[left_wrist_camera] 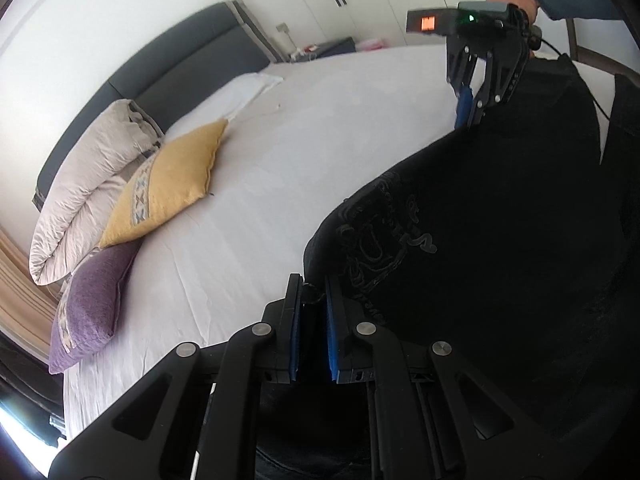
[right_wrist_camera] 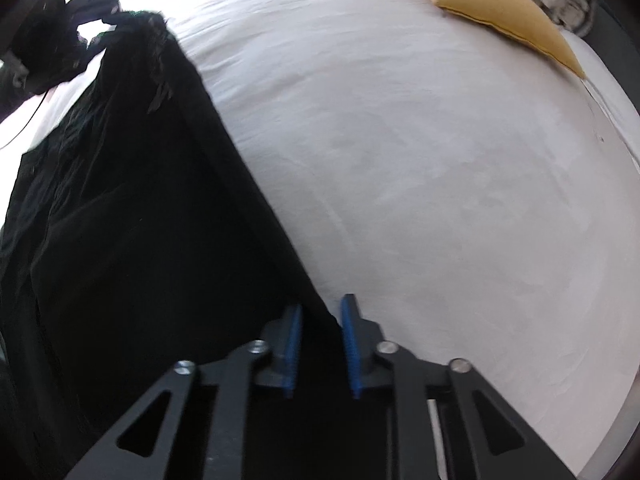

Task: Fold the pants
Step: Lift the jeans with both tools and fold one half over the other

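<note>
The black fabric pants (left_wrist_camera: 500,220) lie on the right side of the white-sheeted bed (left_wrist_camera: 300,160). The left gripper (left_wrist_camera: 313,320) pinches their near edge, and the right gripper (right_wrist_camera: 320,344) pinches another edge. A yellow square cushion (left_wrist_camera: 168,184) lies far left.

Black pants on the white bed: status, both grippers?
Left gripper shut on black fabric pants edge. Right gripper closed on pants edge too. White bedsheet ahead bare; yellow cushion well off.
</note>
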The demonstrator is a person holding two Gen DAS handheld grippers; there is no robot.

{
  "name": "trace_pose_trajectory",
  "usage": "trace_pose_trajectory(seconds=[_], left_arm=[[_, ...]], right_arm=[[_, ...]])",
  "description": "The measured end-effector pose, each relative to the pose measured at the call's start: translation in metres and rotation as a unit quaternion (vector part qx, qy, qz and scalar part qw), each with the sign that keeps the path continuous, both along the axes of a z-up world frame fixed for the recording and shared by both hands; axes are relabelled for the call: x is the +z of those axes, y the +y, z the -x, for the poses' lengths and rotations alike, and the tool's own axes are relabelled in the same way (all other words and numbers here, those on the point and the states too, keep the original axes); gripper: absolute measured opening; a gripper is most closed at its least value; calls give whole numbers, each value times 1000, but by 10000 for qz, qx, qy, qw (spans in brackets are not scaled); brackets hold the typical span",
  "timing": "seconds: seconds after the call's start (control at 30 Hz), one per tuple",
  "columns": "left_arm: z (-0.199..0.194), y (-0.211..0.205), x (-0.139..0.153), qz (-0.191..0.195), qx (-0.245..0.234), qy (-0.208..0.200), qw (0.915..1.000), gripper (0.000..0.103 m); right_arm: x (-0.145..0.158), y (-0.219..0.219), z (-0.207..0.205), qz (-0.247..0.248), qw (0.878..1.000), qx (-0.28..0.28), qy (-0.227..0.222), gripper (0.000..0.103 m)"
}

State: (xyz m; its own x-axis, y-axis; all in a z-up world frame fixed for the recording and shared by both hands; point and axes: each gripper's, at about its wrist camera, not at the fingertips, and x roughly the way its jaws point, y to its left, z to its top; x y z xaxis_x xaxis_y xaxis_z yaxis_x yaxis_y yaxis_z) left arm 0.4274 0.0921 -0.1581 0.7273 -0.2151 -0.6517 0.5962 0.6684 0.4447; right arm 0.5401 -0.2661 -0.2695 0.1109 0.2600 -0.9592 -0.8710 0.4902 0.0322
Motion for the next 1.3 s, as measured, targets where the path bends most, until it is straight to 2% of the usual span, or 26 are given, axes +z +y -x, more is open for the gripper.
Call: trace_pose_trajectory(seconds=[0.13, 0.23, 0.4, 0.63, 0.77, 1.0, 1.13, 1.23, 1.3], left_arm=[[23, 0, 11, 36, -65, -135, 9999, 9], [16, 3, 12, 61, -27, -212, 9998, 9], [29, 6, 22, 97, 33, -286, 9995, 9], [65, 6, 57, 197, 26, -442, 9988, 9], [99, 5, 77, 271, -20, -511, 9983, 9], [173, 11, 103, 443, -27, -547, 9975, 9], [225, 14, 101, 462, -29, -459, 9979, 9], [264, 12, 90, 348, -71, -413, 9985, 9], [286, 13, 81, 405, -47, -344, 9986, 9]], right_arm=[[1, 7, 6, 246, 9993, 142, -250, 5], [10, 11, 18, 286, 9979, 133, -565, 4], [41, 3, 39, 151, 9941, -35, -1077, 3], [88, 4, 95, 192, 9847, -68, -1730, 3], [110, 11, 123, 276, 9787, -76, -2033, 3], [135, 10, 205, 332, 9690, -86, -2447, 3], [136, 8, 248, 238, 9664, -234, -2549, 3], [128, 12, 275, 231, 9652, -360, -2581, 3], [120, 16, 294, 303, 9634, -406, -2633, 3]])
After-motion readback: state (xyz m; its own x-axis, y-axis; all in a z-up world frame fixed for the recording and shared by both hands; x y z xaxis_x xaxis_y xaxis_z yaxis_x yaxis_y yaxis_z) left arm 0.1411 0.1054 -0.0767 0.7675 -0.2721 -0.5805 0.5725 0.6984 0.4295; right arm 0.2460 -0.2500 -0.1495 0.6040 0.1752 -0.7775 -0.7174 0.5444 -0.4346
